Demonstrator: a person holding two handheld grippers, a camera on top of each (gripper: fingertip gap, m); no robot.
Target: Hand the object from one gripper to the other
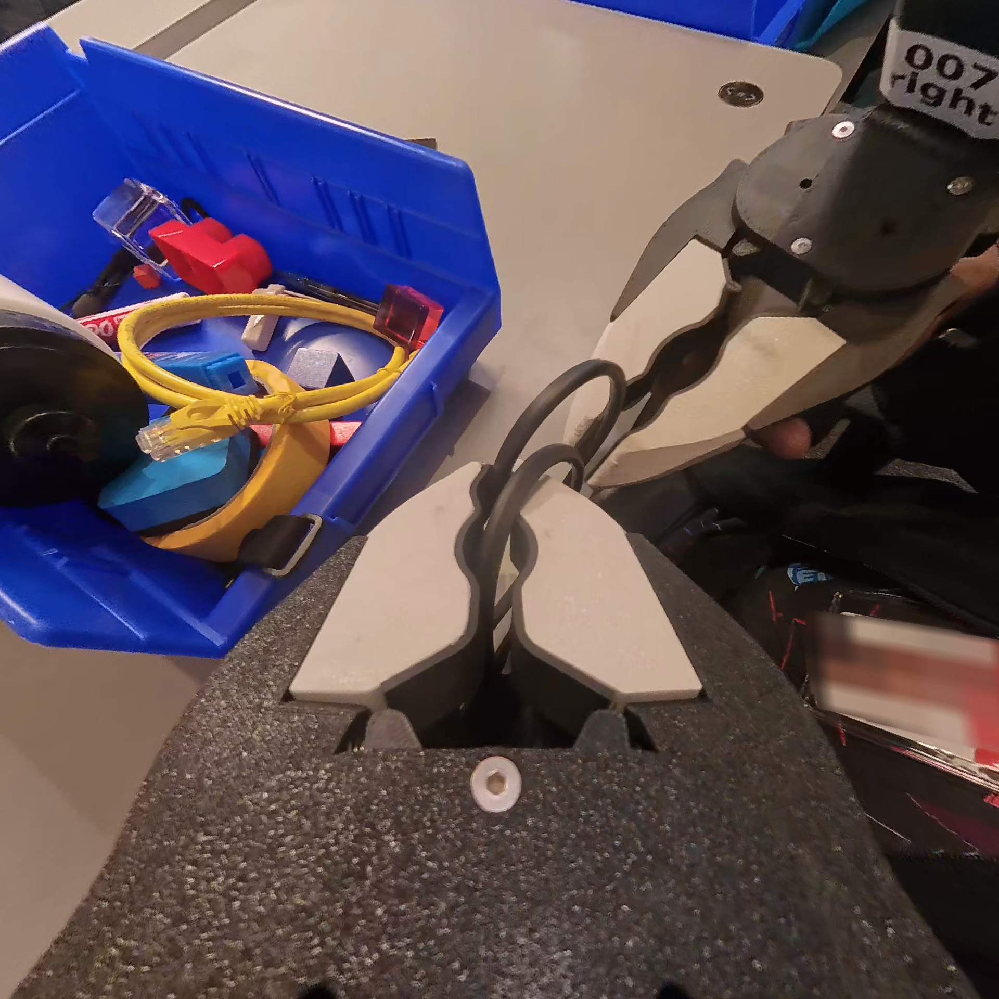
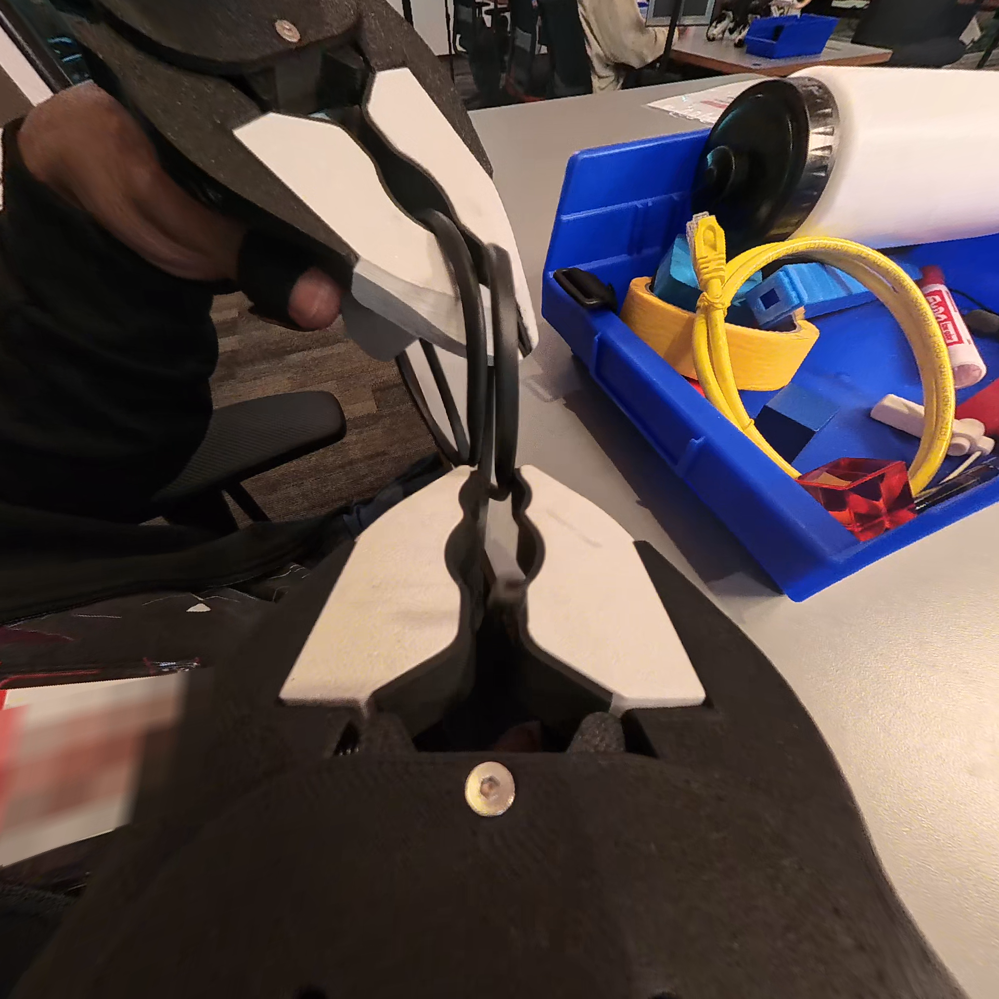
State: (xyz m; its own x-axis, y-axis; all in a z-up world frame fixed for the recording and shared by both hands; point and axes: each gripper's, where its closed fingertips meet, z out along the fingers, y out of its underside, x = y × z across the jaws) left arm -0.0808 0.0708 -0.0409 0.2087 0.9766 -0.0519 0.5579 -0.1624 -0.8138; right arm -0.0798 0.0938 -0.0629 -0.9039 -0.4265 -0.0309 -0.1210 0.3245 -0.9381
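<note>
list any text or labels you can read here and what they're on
White band above the right tongs: printed, legible; I won't quote writing.
Red-and-white tube in the bin: printed, likewise.
Yellow cable: print too small.

Glossy blue plastic bin [image 1: 346, 227], smooth black rubbery cable [image 1: 546, 427], matt grey table [image 1: 594, 135].

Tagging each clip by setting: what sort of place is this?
Probably an office-style lab or workroom: a grey table holding a blue parts bin of assorted items, an office chair on carpet, and another table with a similar blue bin behind.
</note>
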